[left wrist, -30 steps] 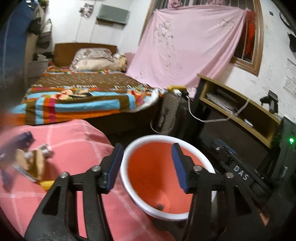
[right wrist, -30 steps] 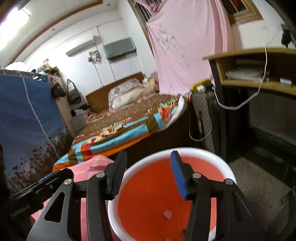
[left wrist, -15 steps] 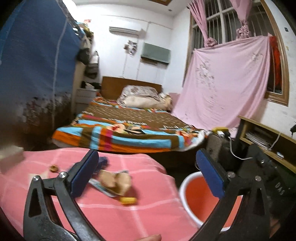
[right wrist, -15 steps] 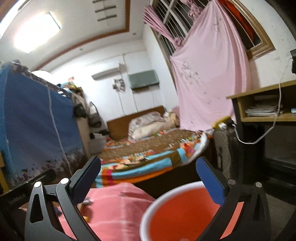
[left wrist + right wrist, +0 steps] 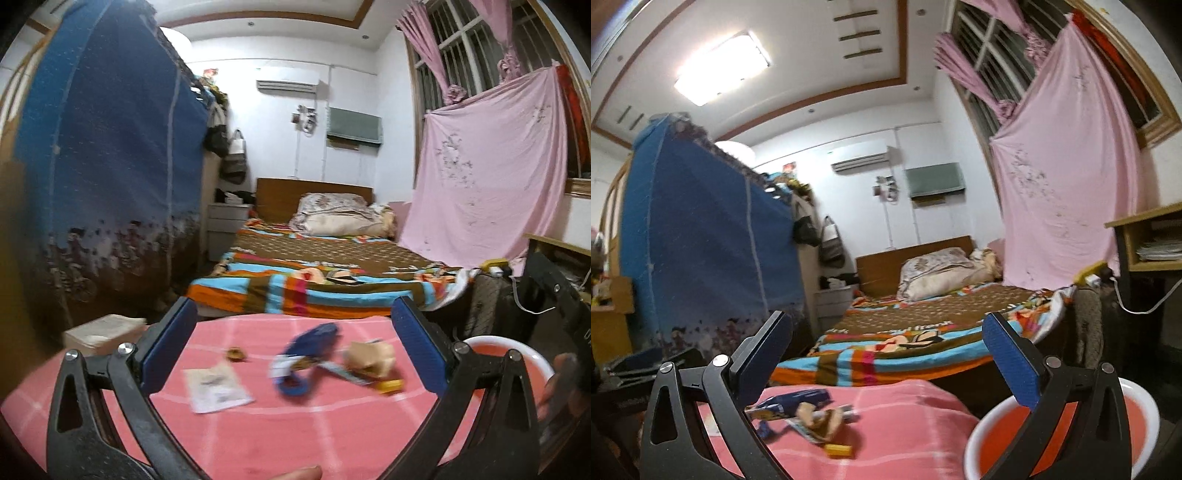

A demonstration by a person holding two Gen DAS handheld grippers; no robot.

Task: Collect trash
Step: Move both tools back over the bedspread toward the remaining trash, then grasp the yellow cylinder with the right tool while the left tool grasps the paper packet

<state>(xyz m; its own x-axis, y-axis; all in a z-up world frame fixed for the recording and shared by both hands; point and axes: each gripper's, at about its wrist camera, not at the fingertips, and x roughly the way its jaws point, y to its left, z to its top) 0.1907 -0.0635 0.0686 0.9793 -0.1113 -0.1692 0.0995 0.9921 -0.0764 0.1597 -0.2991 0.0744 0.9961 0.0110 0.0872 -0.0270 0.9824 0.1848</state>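
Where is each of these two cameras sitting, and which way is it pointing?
Left wrist: rides the left gripper, facing over the pink table at scattered trash, the blue wrapper among it; open jaws and a fingertip show.
Right wrist: rides the right gripper, tilted higher toward bed and ceiling; only its open jaws show.
Shared: table, wrapper, orange bin, bed.

Left black two-finger gripper with blue pads [image 5: 291,345] held level, jaws spread wide; right black two-finger gripper with blue pads [image 5: 886,363] likewise wide apart, empty.
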